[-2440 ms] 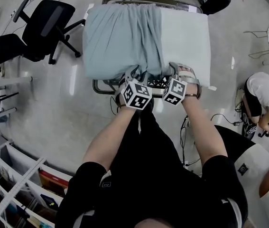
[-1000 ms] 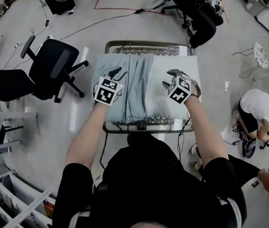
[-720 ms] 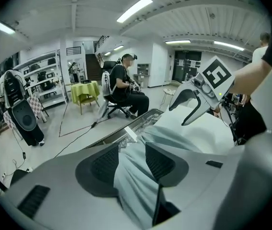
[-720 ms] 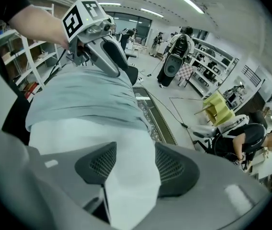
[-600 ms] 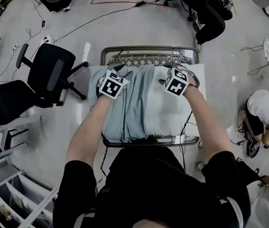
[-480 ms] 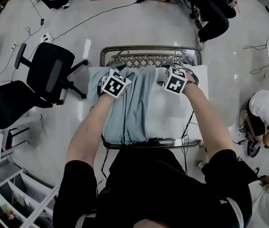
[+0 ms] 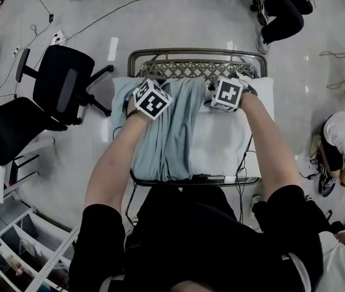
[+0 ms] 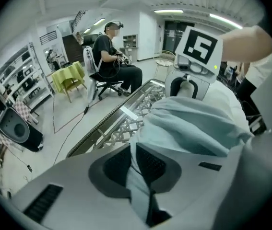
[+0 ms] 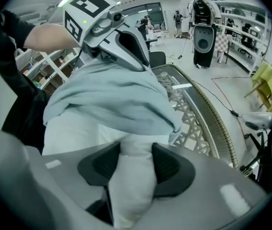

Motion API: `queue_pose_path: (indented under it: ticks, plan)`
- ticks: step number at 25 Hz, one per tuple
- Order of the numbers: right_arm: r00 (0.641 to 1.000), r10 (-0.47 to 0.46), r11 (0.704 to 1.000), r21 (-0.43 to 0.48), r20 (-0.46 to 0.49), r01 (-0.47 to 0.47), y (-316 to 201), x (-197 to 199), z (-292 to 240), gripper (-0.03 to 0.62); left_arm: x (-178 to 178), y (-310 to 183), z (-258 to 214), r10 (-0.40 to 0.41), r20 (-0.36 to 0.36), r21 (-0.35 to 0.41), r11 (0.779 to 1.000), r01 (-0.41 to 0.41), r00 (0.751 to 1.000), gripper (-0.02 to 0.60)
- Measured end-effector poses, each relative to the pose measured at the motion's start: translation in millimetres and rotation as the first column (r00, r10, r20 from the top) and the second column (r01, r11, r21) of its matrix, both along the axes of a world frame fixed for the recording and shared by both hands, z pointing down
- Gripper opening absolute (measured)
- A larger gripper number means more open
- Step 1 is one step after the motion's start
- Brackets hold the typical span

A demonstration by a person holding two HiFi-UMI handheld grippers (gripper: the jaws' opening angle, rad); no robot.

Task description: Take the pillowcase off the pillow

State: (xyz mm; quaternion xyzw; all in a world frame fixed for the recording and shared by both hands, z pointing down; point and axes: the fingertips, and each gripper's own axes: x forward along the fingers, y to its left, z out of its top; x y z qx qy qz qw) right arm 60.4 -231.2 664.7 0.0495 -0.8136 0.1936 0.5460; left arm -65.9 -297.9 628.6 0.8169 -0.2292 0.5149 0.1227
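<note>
The left gripper (image 8: 136, 163) and right gripper (image 9: 136, 166) have come down to the far edge of the soft white pillow (image 7: 222, 140), and their jaws have just been closing. The left gripper pinches a fold of the pale blue fabric pillowcase (image 7: 165, 132), which is bunched over the pillow's left half. The right gripper clamps the pillow's bare edge above the metal lattice table (image 7: 187, 69).

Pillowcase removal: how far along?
Done: pillowcase bunched to the left, white pillow bared on the right. In hand: both sets of jaws have just been closing, left gripper on pillowcase fabric, right gripper on the pillow. Remaining: pull the case off the covered half.
</note>
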Motion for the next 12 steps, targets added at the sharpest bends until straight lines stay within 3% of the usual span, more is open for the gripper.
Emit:
queue_pose_path:
  ticks: [4,8,12]
  plan:
    - [0.999,-0.031,0.997,-0.067,0.034,0.033,19,4,-38,0.137,-14,13,-12,0.082,0.079,0.045,0.995,-0.085,0.994,0.015]
    - [1.000,-0.031,0.998,-0.051,-0.001,0.031,37,8,-73,0.120,-37,24,-35,0.124,0.120,0.105,0.985,-0.137,0.985,0.012]
    - [1.000,0.013,1.000,-0.024,-0.010,-0.013,57,15,-99,0.110,-68,33,-63,0.109,0.118,0.145,0.981,-0.126,0.987,0.011]
